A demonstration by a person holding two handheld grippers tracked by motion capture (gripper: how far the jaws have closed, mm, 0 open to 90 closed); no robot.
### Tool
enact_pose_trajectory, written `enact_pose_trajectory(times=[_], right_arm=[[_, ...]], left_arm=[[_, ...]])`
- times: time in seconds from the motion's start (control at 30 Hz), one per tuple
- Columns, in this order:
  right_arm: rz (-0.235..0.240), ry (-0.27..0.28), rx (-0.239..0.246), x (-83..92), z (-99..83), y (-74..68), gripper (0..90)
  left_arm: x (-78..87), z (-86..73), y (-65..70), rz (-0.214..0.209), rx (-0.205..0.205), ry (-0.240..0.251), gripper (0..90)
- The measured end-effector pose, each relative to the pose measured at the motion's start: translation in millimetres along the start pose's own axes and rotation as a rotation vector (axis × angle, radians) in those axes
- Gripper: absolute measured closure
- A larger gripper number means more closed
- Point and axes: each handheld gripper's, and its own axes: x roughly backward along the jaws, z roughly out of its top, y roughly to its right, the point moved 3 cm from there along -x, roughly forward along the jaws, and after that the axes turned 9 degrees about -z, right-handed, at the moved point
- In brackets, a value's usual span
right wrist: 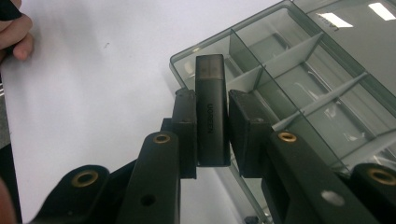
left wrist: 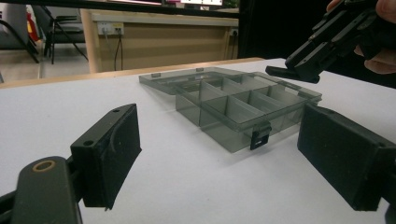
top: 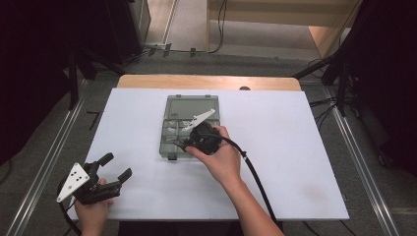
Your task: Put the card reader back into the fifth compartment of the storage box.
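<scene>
A translucent grey compartment box (top: 163,142) lies in the middle of the white table (top: 275,147), its lid folded open toward the far side. My right gripper (top: 182,143) hovers over the box's near left corner, shut on a black USB stick (right wrist: 211,116) that stands upright between its pads (right wrist: 186,126). Beyond the stick, the right gripper view has the box's empty compartments (right wrist: 303,84). My left gripper (top: 116,167) rests at the table's near left corner, open and empty. From the left gripper view, the box (left wrist: 233,112) lies ahead with the right gripper (left wrist: 303,60) above its right side.
A black latch (left wrist: 260,136) hangs on the box's near wall. The right gripper's cable (top: 255,172) trails back along the forearm. Wide bare table surface lies right of the box. Metal rails (top: 364,162) and loose cables run along the floor at both sides.
</scene>
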Motion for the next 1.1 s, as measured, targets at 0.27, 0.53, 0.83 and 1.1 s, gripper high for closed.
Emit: enact_pose_trajectory(times=[0.27,0.53,0.83,1.1], right_arm=[[0.006,-0.004,0.004,-6.5,5.8,-2.2,71.1],[0.011,-0.009,0.007,-11.9,11.2,-4.2,71.1],[0.016,-0.007,0.018,-20.2,18.6,-8.4,71.1],[0.021,-0.014,0.017,-29.9,21.7,-10.0,71.1]], left_arm=[[0.0,0.0,-0.1,-0.001,0.000,0.000,13.9],[-0.1,0.1,-0.1,-0.001,0.002,0.002,13.9],[-0.1,0.0,0.1,-0.002,0.001,0.001,13.9],[-0.1,0.1,0.0,-0.003,0.003,0.003,13.9]])
